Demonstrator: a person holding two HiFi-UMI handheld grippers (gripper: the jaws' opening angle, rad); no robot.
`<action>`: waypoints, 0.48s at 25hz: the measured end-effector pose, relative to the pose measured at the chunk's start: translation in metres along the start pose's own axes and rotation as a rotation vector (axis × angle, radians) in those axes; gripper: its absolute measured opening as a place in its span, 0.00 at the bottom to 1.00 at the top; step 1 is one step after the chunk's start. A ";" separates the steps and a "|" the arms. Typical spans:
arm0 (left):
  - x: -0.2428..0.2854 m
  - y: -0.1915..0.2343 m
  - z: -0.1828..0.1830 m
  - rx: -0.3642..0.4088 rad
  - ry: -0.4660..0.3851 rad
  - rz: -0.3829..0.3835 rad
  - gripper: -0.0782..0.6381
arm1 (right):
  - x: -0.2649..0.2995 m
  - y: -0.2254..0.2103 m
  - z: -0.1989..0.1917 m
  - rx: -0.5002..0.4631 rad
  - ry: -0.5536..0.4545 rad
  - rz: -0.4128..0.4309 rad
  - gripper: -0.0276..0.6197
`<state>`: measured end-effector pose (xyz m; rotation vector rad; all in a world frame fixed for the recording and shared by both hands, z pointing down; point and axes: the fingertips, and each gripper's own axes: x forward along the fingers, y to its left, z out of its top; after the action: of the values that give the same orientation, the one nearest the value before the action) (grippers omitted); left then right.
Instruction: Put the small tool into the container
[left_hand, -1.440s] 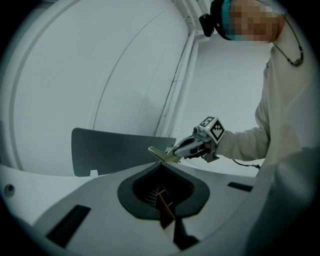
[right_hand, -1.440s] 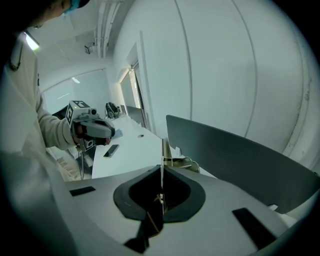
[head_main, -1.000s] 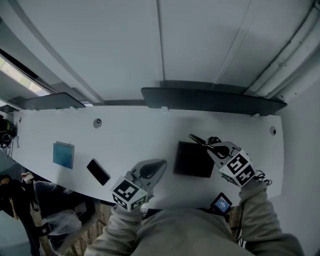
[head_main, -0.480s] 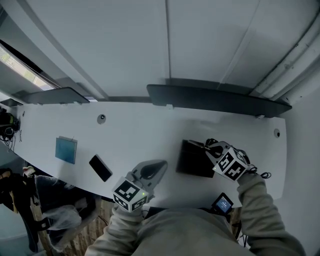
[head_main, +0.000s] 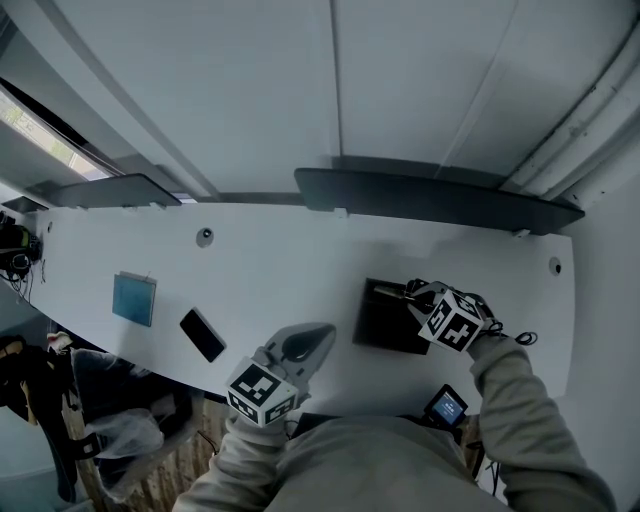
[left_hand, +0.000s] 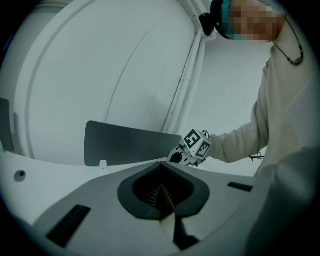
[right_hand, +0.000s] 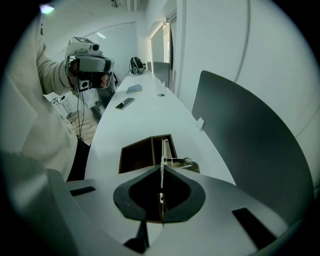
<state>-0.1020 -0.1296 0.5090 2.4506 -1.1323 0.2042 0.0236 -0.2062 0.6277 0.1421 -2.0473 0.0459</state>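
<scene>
Right gripper (head_main: 415, 298) (right_hand: 161, 169) has its jaws clamped tight on the small tool (head_main: 388, 292) (right_hand: 164, 150), a slim, pale metal piece with a wire-like loop at its side. The tool pokes out over the container (head_main: 385, 325) (right_hand: 135, 155), a dark, square, open-topped box with a divider, sitting near the front edge of the smooth white desk (head_main: 280, 270), toward its right end. The tip lines up with the narrower compartment; contact is unclear. Left gripper (head_main: 318, 335) (left_hand: 161, 187) hangs over the front edge, jaws together, empty. A flat black phone (head_main: 203, 335) lies toward the left end.
</scene>
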 end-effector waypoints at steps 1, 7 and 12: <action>0.000 -0.001 0.000 -0.002 0.002 -0.002 0.11 | 0.001 -0.001 0.001 -0.003 0.005 0.003 0.08; -0.002 -0.007 -0.005 -0.009 0.007 -0.011 0.11 | 0.008 0.006 0.008 -0.054 0.058 0.024 0.08; -0.004 -0.005 -0.004 -0.011 0.004 -0.009 0.11 | 0.019 0.011 0.009 -0.064 0.079 0.037 0.08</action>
<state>-0.1003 -0.1219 0.5100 2.4439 -1.1182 0.1994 0.0059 -0.1978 0.6404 0.0612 -1.9700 0.0092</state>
